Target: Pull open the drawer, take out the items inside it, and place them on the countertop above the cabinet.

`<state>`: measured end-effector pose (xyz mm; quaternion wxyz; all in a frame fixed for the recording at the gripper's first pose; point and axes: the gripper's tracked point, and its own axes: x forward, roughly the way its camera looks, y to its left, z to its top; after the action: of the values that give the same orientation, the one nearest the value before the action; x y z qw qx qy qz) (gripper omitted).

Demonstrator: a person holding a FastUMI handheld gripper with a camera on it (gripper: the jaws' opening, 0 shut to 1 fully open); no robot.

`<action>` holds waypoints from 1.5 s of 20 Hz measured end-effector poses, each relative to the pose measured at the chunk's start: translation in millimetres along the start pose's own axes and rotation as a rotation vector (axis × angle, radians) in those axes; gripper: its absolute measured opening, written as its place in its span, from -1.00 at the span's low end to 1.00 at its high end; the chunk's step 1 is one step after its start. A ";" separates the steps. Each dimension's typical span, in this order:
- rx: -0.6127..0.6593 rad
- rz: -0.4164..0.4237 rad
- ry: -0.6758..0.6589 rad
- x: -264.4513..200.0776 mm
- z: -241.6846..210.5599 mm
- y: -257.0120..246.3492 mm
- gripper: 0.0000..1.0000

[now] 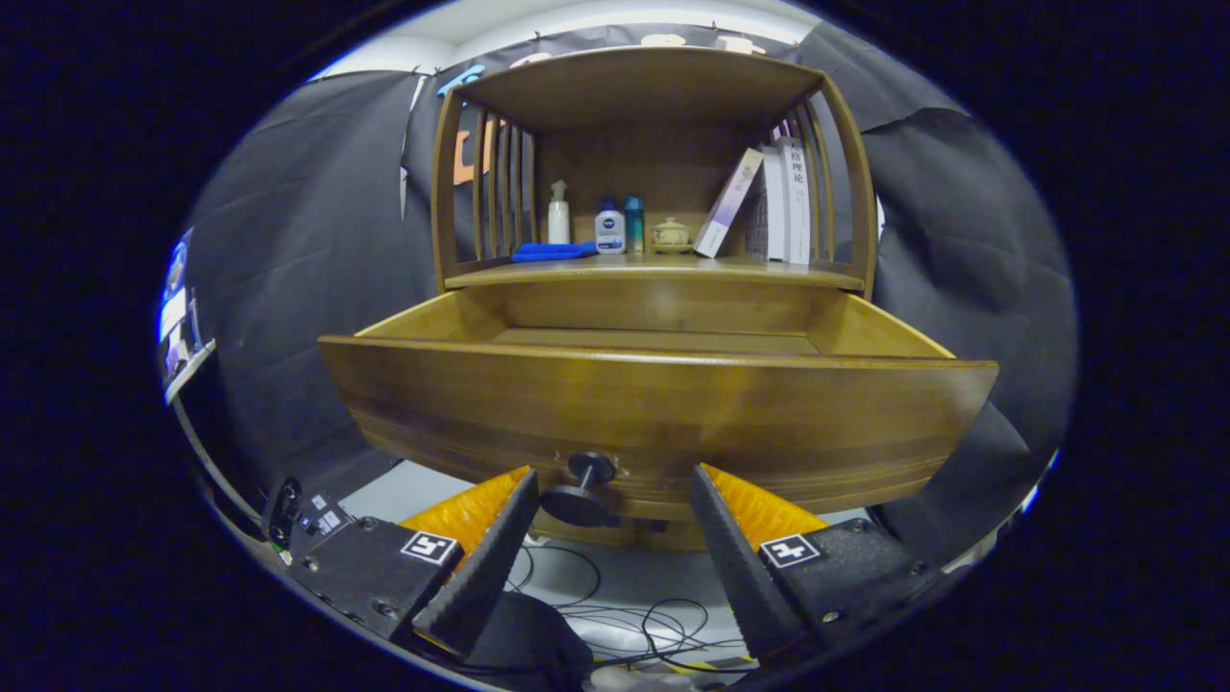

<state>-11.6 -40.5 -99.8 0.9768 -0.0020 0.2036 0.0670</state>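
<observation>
A brown wooden drawer (663, 408) stands pulled far out of the cabinet, its front panel close ahead of me. Its dark round knob (581, 490) sits low on that front, between my fingertips and nearer the left one, touching neither. My gripper (615, 481) is open and holds nothing. The drawer's inner floor (653, 338) shows only as a bare far strip; the near part is hidden behind the front panel. Above the drawer lies the countertop (663, 272) of the cabinet, under a slatted shelf frame.
On the countertop stand a white pump bottle (558, 215), a white-and-blue bottle (609, 231), a teal bottle (634, 224), a small lidded pot (670, 234), a blue cloth (553, 252) and several books (769, 202). Cables (625, 605) lie on the floor below.
</observation>
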 end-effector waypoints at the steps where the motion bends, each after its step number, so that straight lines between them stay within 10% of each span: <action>1: 0.001 -0.005 -0.017 -4.5 6.5 -0.4 0.99; 16: -0.047 -0.080 -0.196 21.3 183.7 -36.5 1.00; 30: -0.012 0.105 0.512 165.2 118.5 9.7 0.73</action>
<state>184.3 -5.7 -56.6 0.8885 -0.0142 0.4436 0.1164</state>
